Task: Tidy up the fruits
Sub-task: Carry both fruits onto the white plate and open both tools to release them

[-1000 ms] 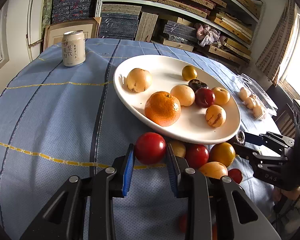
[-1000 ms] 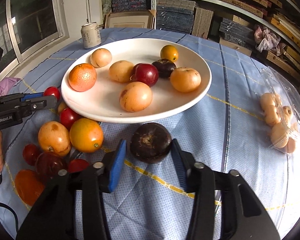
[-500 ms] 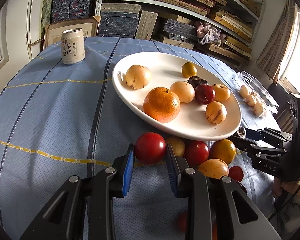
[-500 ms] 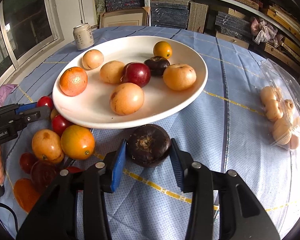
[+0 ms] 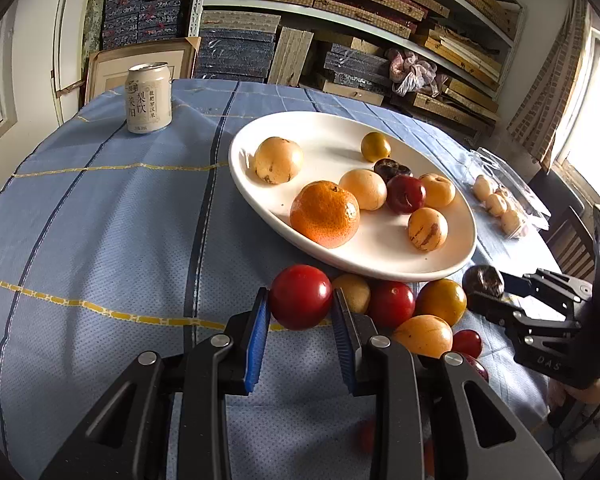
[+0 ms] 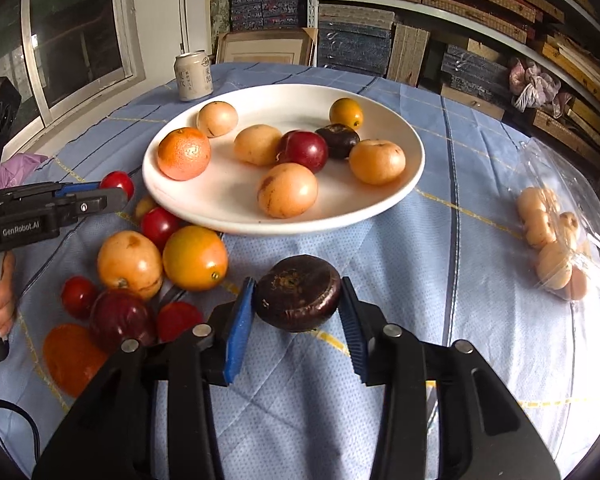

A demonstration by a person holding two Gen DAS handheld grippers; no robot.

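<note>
My left gripper (image 5: 300, 308) is shut on a round red fruit (image 5: 301, 297), held just in front of the near rim of the white plate (image 5: 331, 132). A dark brown, flattened fruit (image 6: 298, 298) sits between the blue pads of my right gripper (image 6: 298, 300), which is shut on it a little above the cloth. The plate (image 6: 363, 208) carries an orange (image 6: 184, 153), a red plum (image 6: 305, 150), a dark fruit (image 6: 337, 140) and several pale yellow fruits. Loose red and orange fruits (image 6: 194, 258) lie on the cloth by the plate's near left edge.
A drink can (image 5: 148, 98) stands at the table's far left. A clear plastic bag of small pale fruits (image 6: 547, 240) lies to the right of the plate. Shelves stacked with boxes rise behind the round table, covered in a blue cloth (image 5: 100, 220).
Both grippers keep their fruits. The right gripper has shifted a little forward and up toward the plate with the dark fruit. The left gripper has stayed put.
</note>
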